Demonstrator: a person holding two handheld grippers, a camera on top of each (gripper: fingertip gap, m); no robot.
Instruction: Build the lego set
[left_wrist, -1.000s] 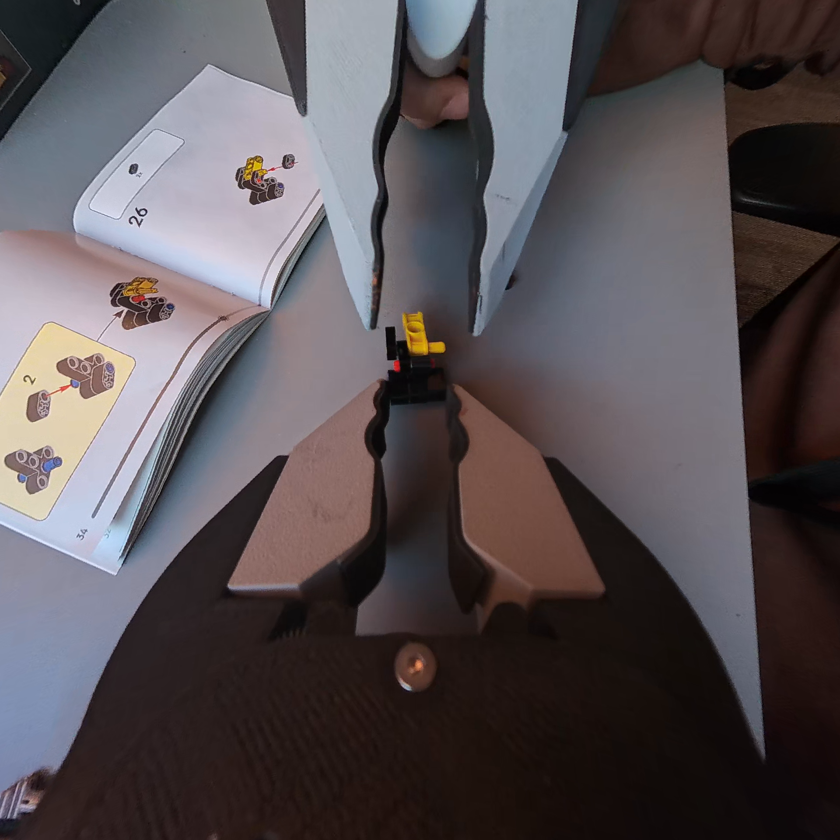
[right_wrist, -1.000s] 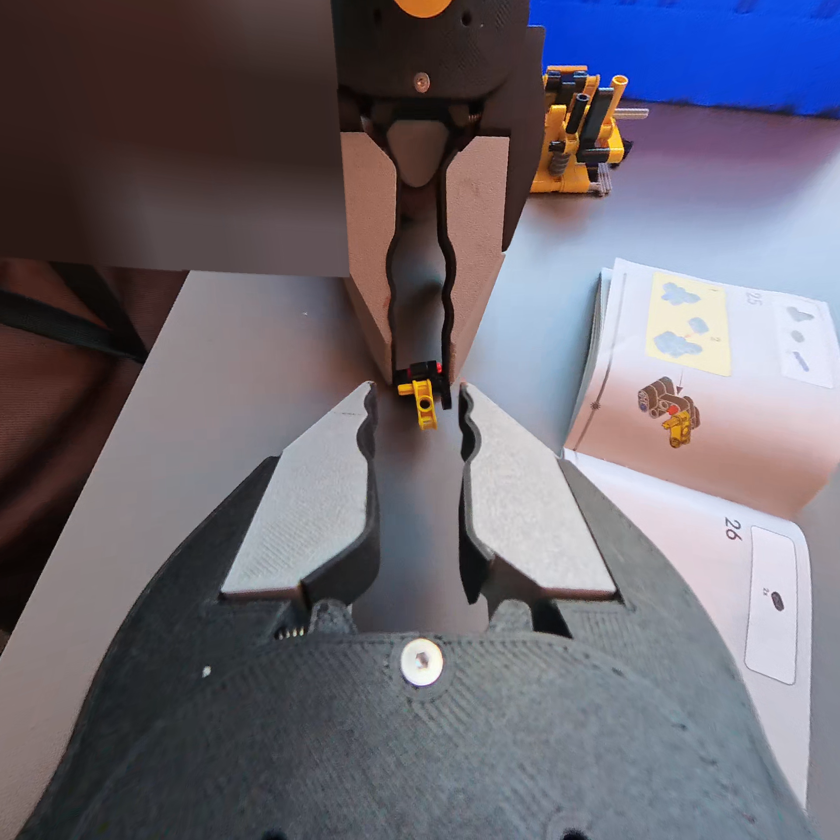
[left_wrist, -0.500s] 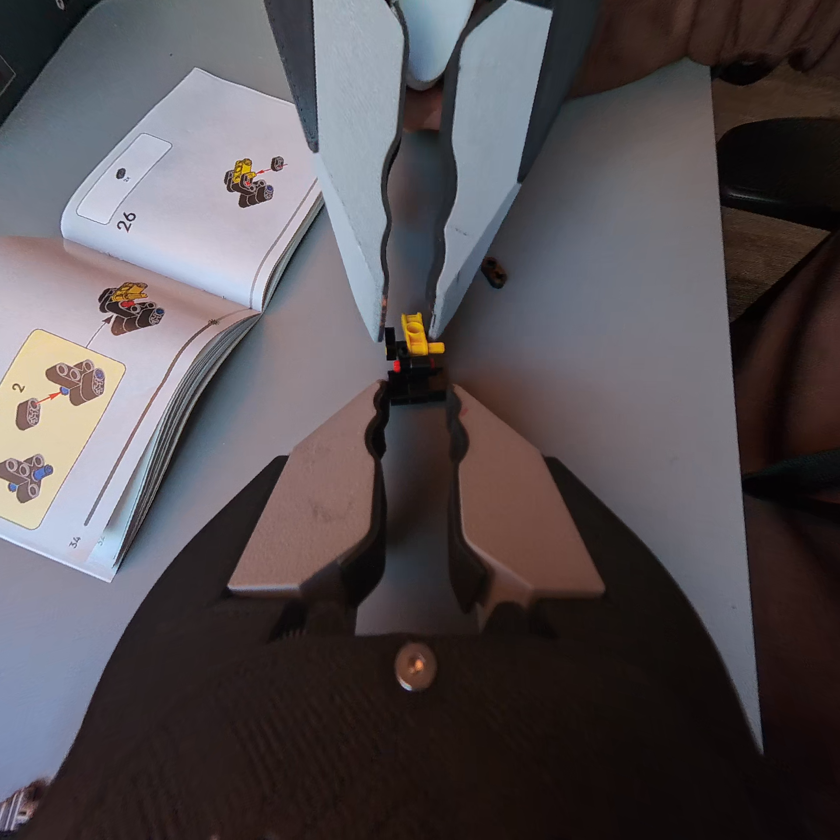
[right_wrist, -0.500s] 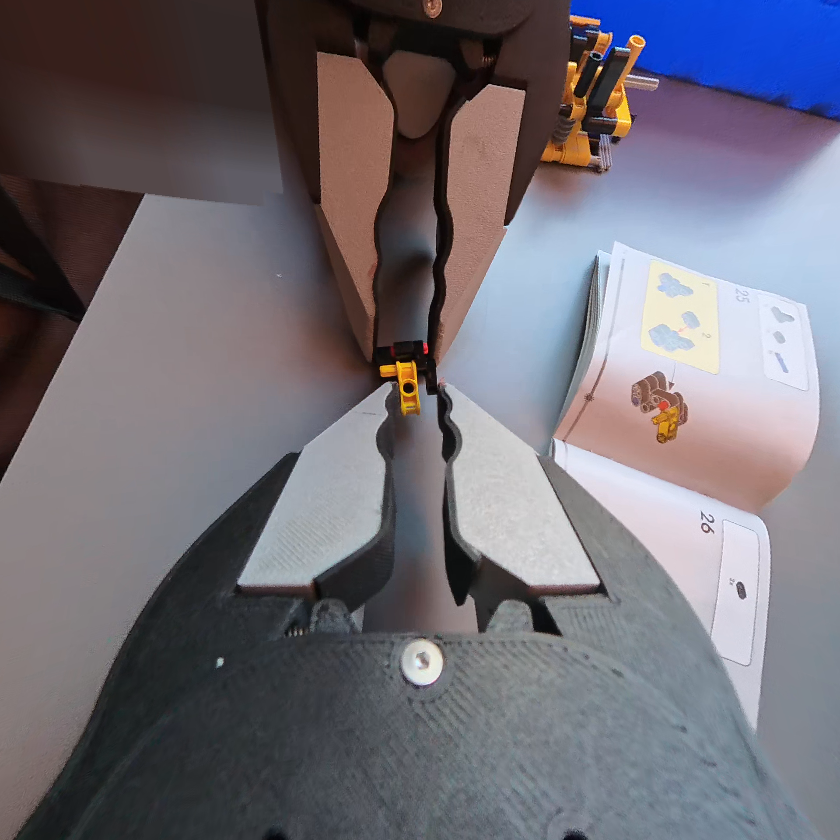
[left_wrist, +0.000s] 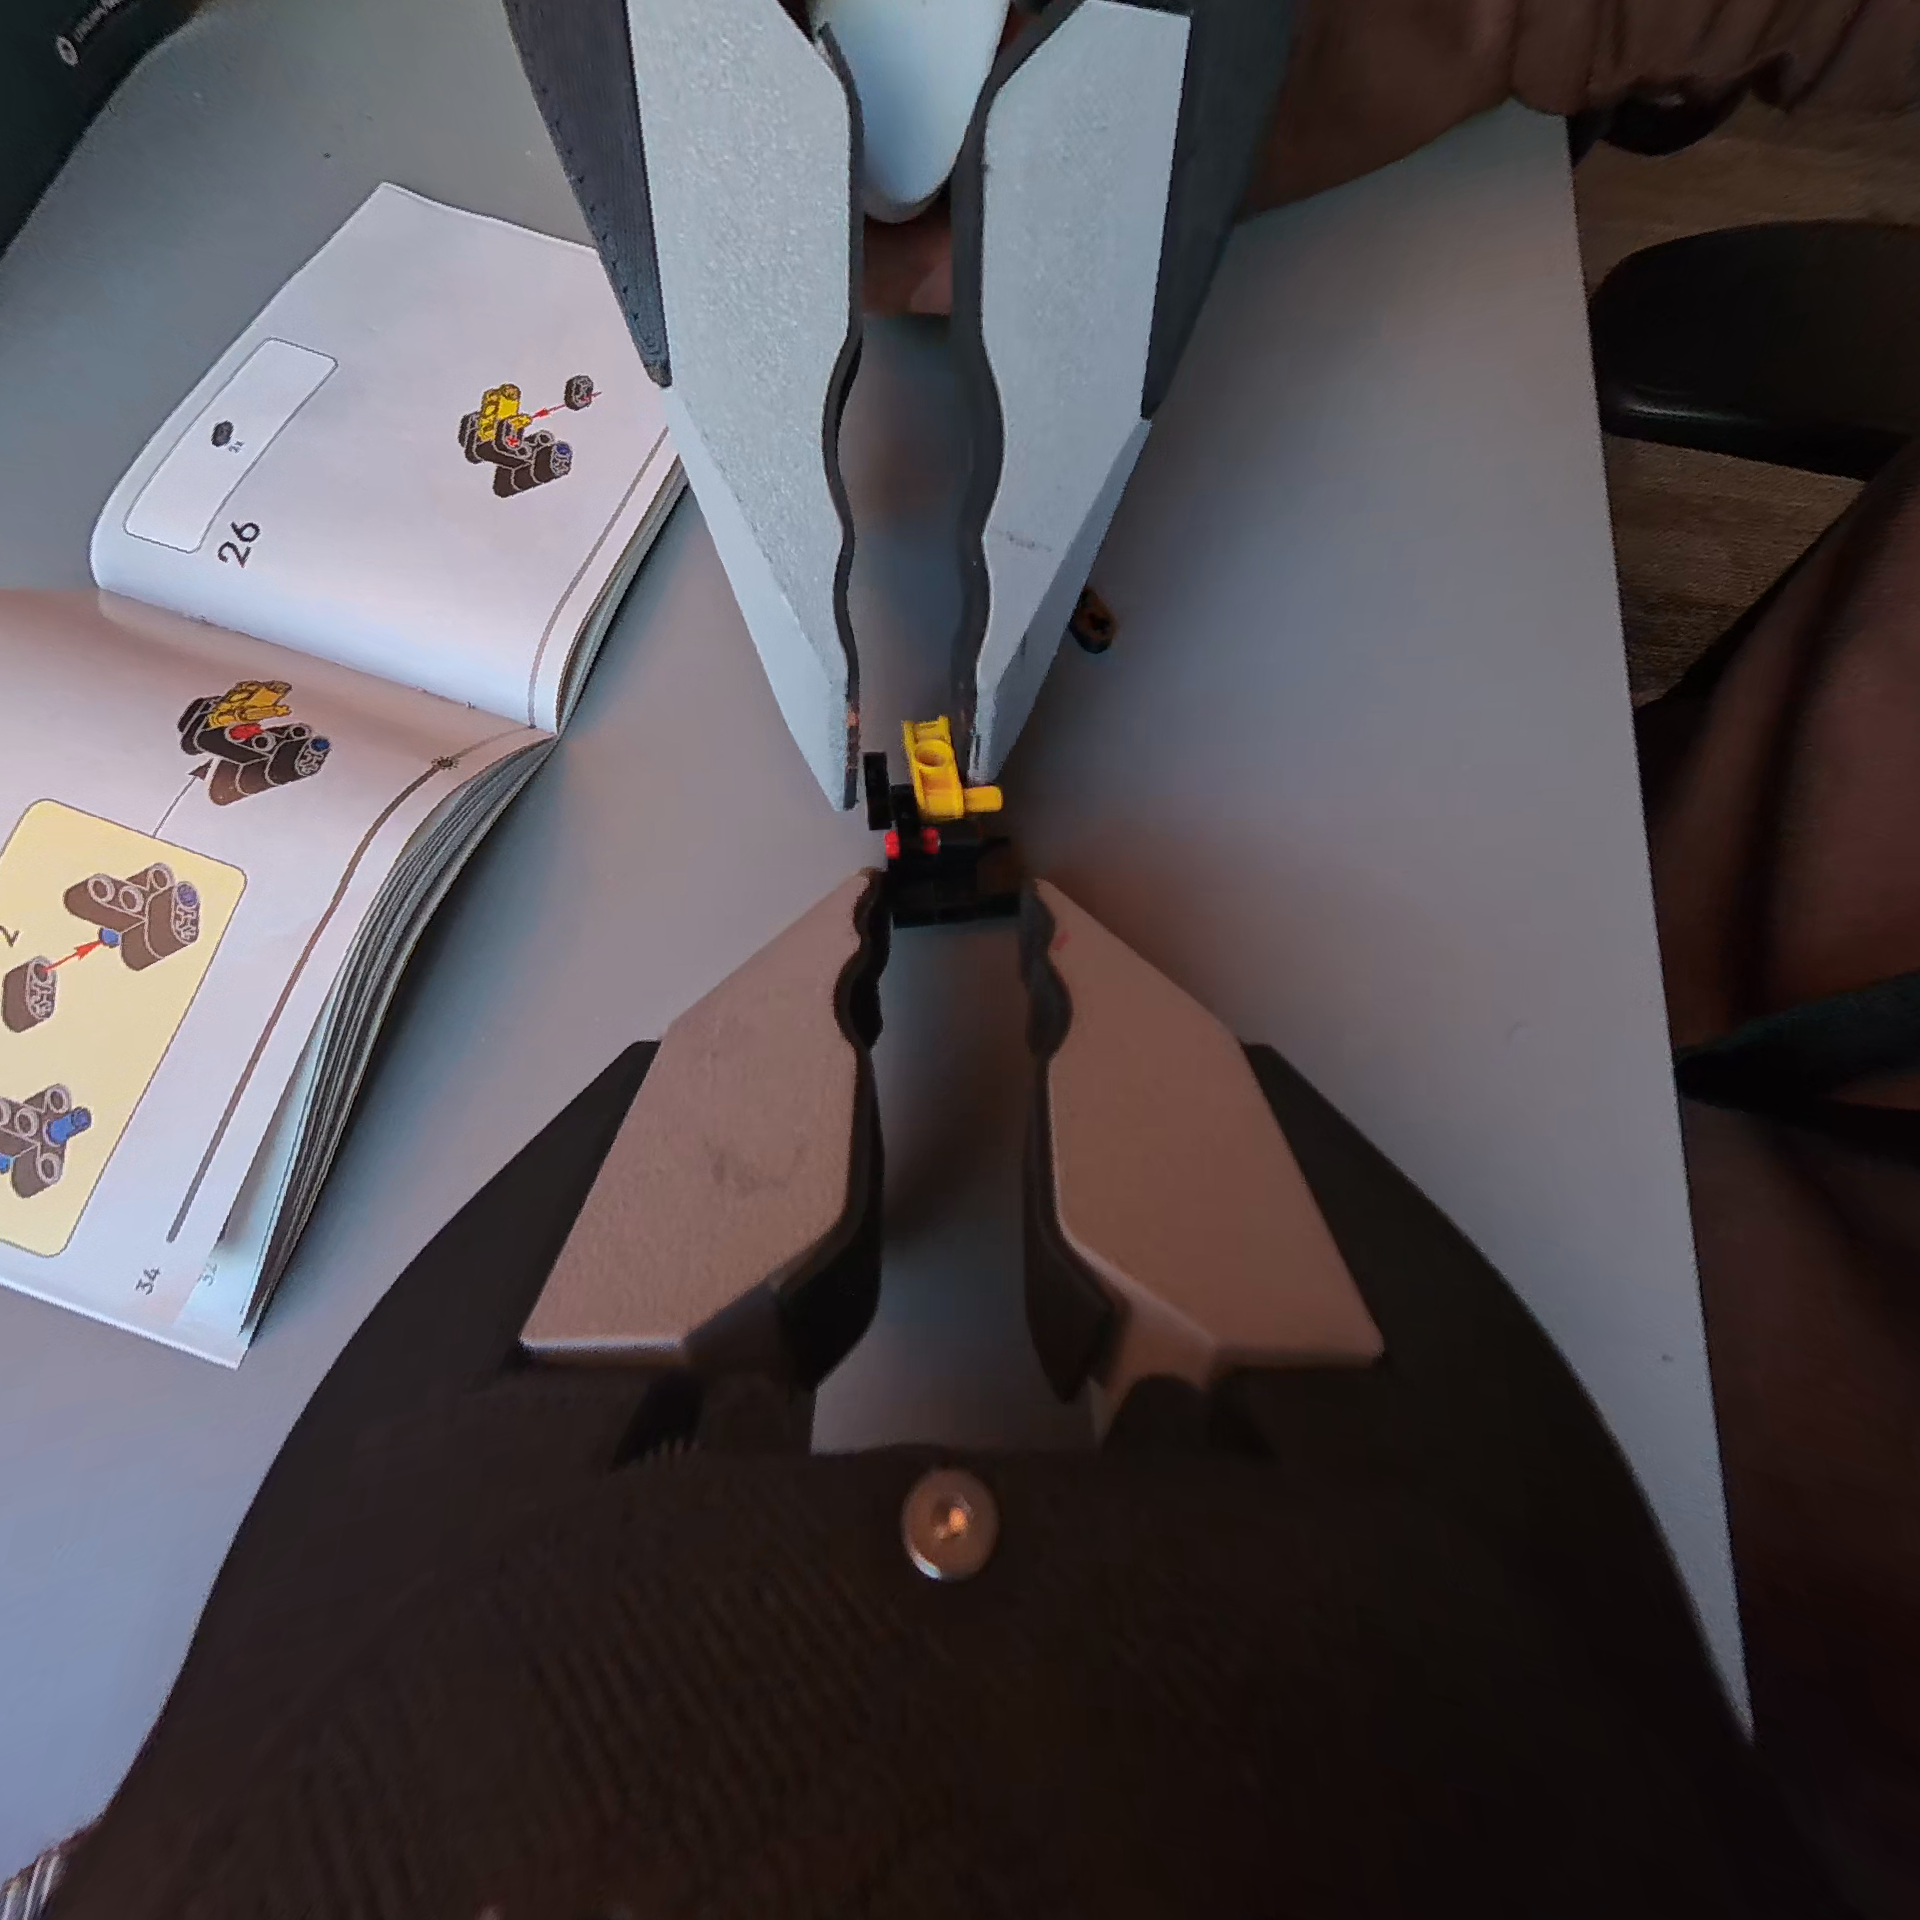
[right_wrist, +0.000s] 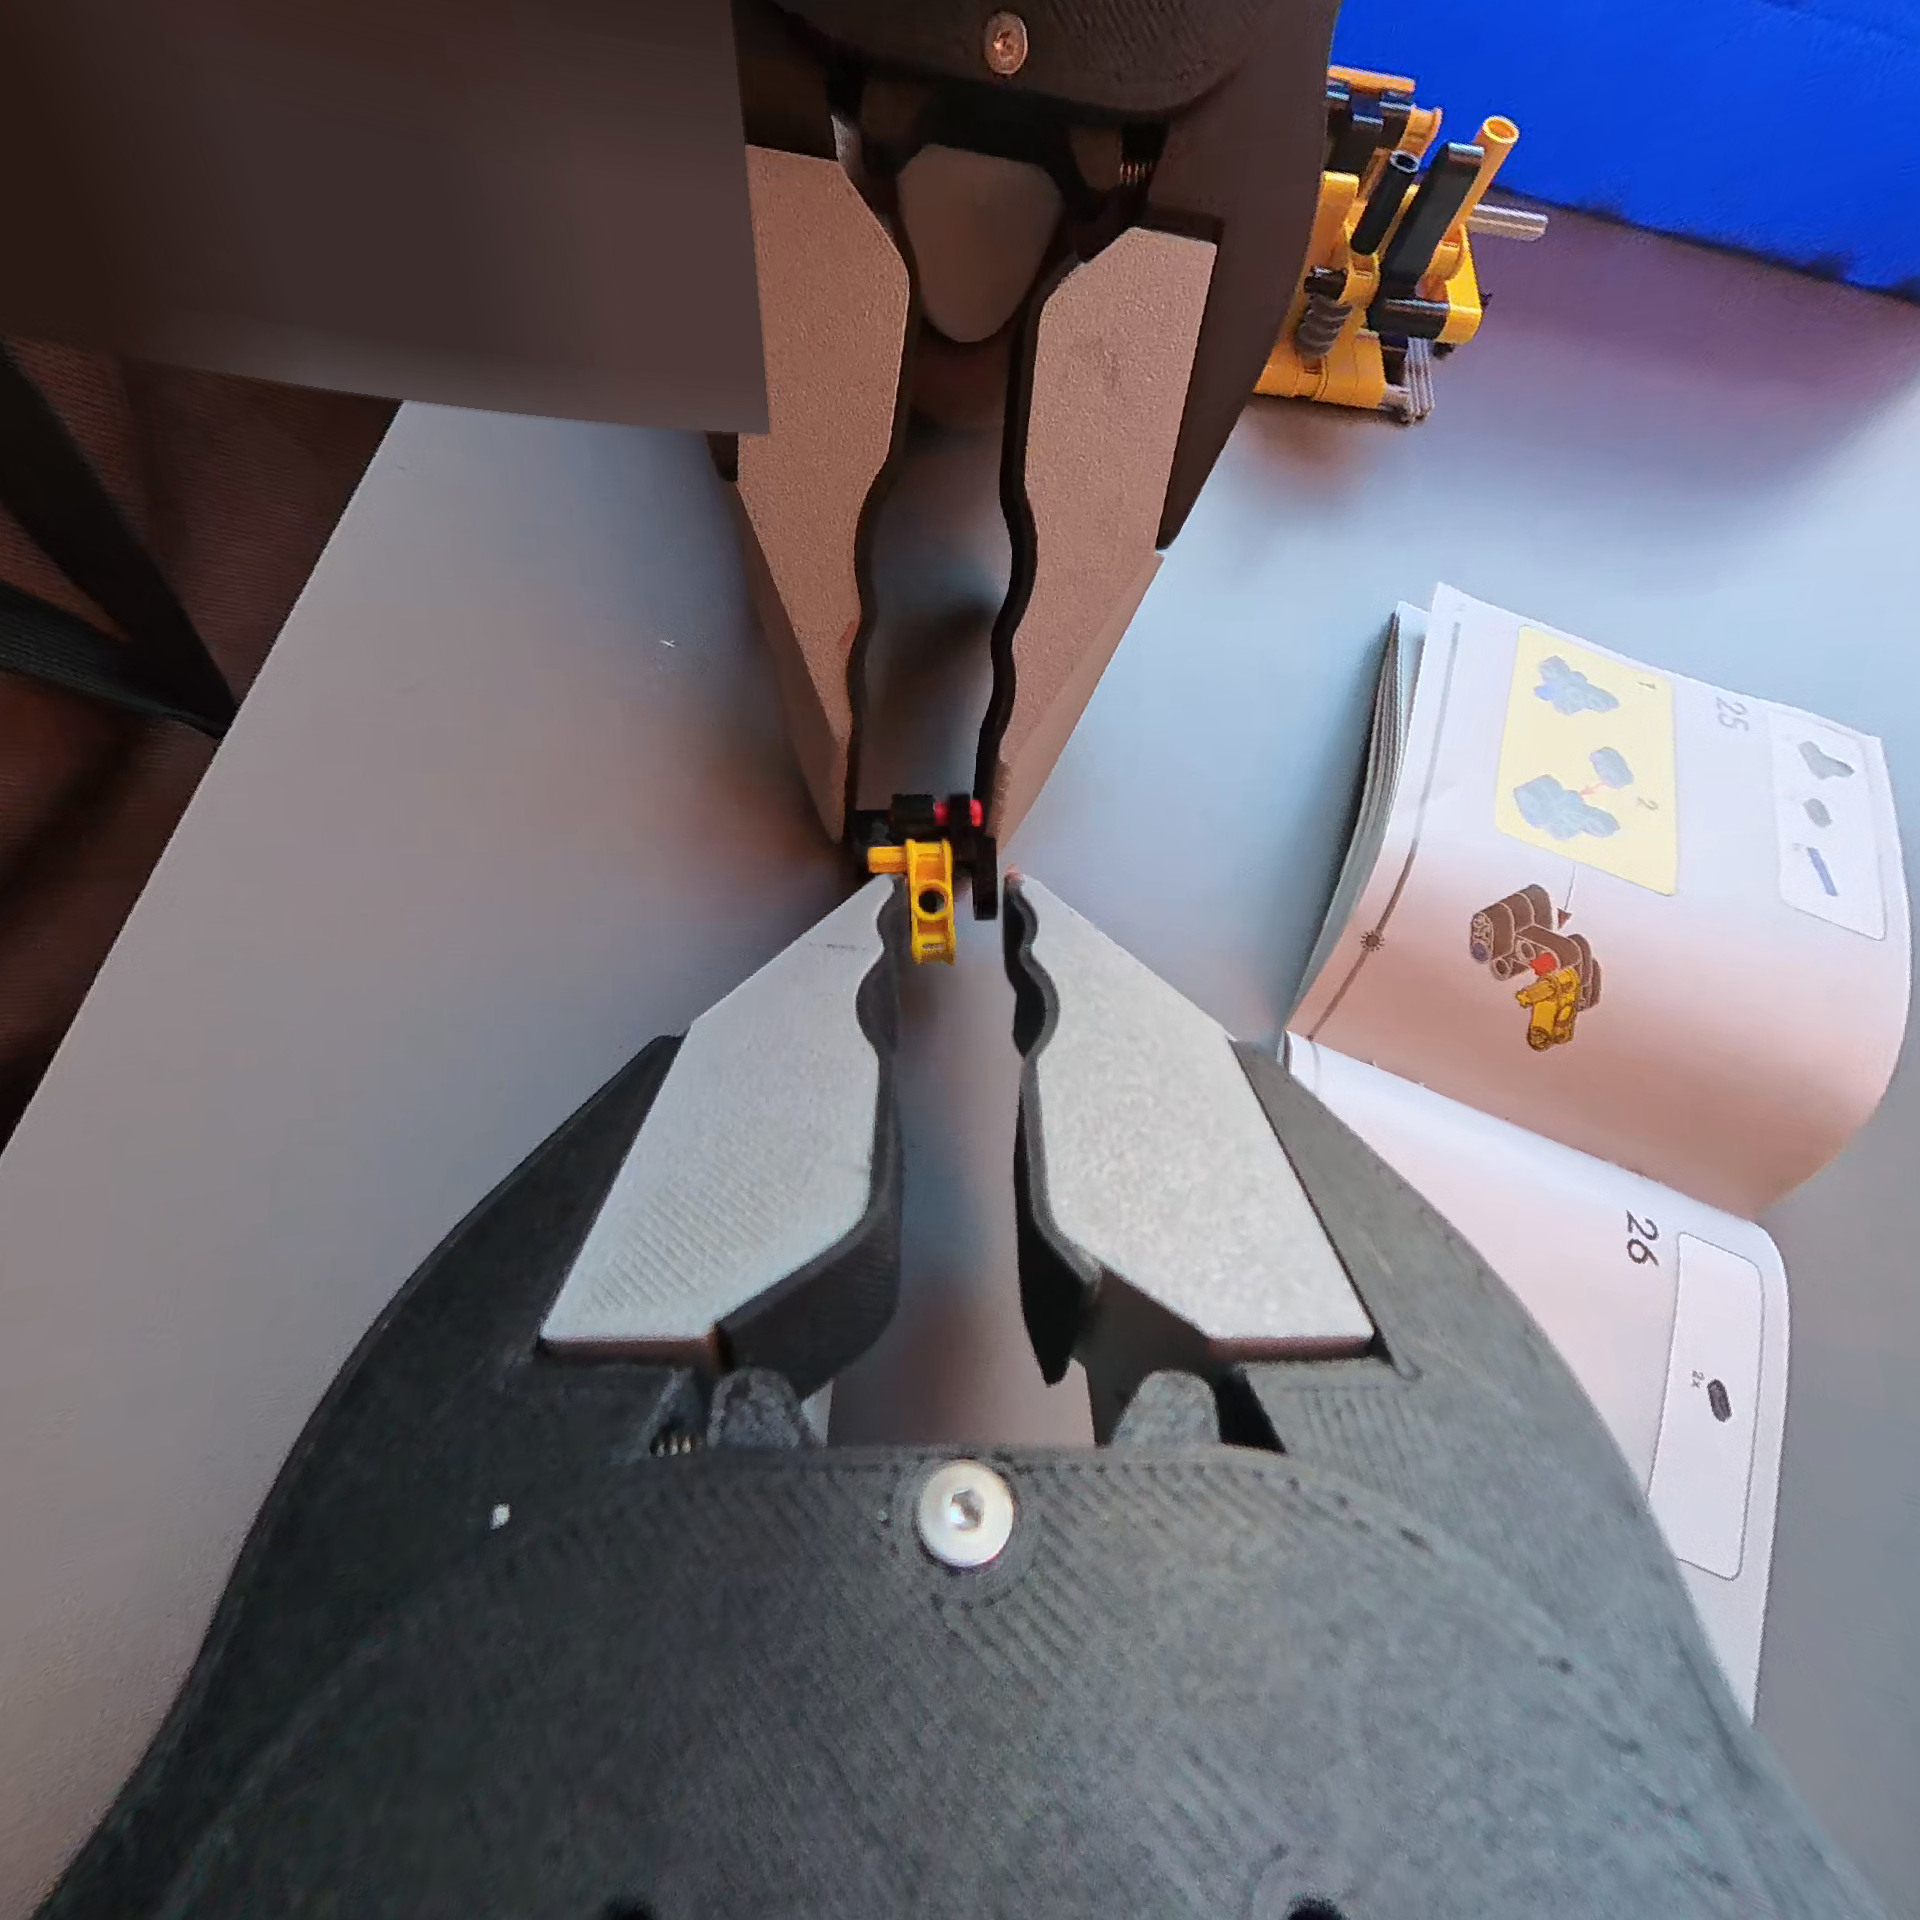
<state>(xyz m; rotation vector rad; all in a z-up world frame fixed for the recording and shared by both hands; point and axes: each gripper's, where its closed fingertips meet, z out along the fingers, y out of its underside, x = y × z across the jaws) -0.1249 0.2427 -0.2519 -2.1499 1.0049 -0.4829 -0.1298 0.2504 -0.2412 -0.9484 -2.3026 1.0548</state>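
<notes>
The small lego sub-assembly, a black block with red pins and a yellow connector on top, sits pinched between the tips of the left gripper, whose jaws are closed on the black base and carry it above the grey table. The right gripper faces it tip to tip, its jaws narrowed around the yellow connector and a black piece beside it; one fingertip touches the yellow part, but whether the other side presses firmly cannot be told. In the left wrist view the right gripper comes down from the top, pale grey, with the yellow connector between its tips. In the right wrist view the left gripper reaches in from above, the sub-assembly in its tips. Just beside the right gripper's finger a small dark loose piece lies on the table. An open instruction booklet lies flat to one side, showing diagrams of brown and yellow parts. Farther off, near a blue surface, stands a larger yellow and black lego build.
</notes>
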